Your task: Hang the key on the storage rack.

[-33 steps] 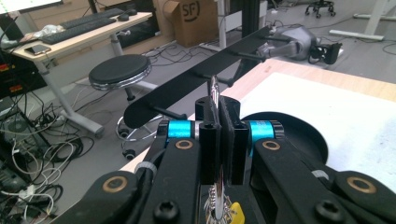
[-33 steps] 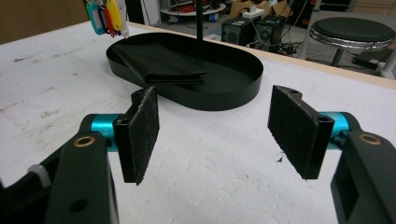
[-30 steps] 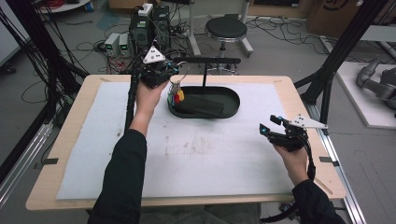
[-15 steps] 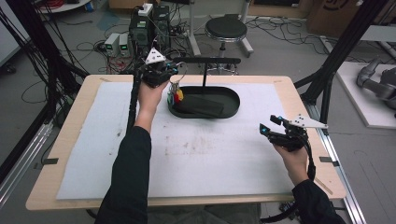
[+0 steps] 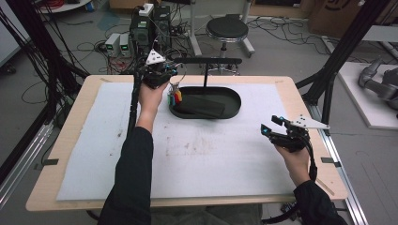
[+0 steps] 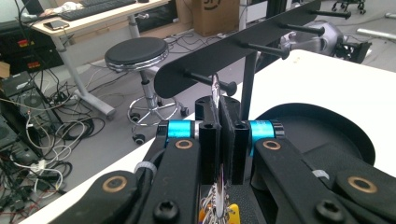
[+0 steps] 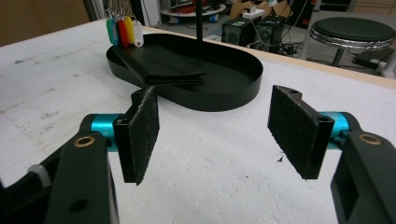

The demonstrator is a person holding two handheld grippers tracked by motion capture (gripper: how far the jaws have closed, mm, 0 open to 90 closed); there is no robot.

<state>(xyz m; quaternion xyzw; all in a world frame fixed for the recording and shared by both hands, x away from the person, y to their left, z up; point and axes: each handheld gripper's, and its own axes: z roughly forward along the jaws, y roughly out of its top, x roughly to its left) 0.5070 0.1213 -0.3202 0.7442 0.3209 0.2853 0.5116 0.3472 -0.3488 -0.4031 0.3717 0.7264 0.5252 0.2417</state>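
Keys with coloured tags (image 5: 175, 97) hang upper centre of the high view, over the left end of the black oval tray (image 5: 233, 105). I see my left gripper (image 6: 219, 109) pinching their ring (image 6: 215, 88) at a peg of the black rack (image 6: 243, 44). Right gripper (image 7: 212, 128) sits lower right, jaws spread, nothing between.

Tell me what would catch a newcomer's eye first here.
The bunch of key tags in green, red and yellow stands out: the left gripper is shut on its ring, holding it up by the peg rack at the left end of the black oval tray. A folded black cloth lies in that tray, and the right gripper waits open over the table's right side.
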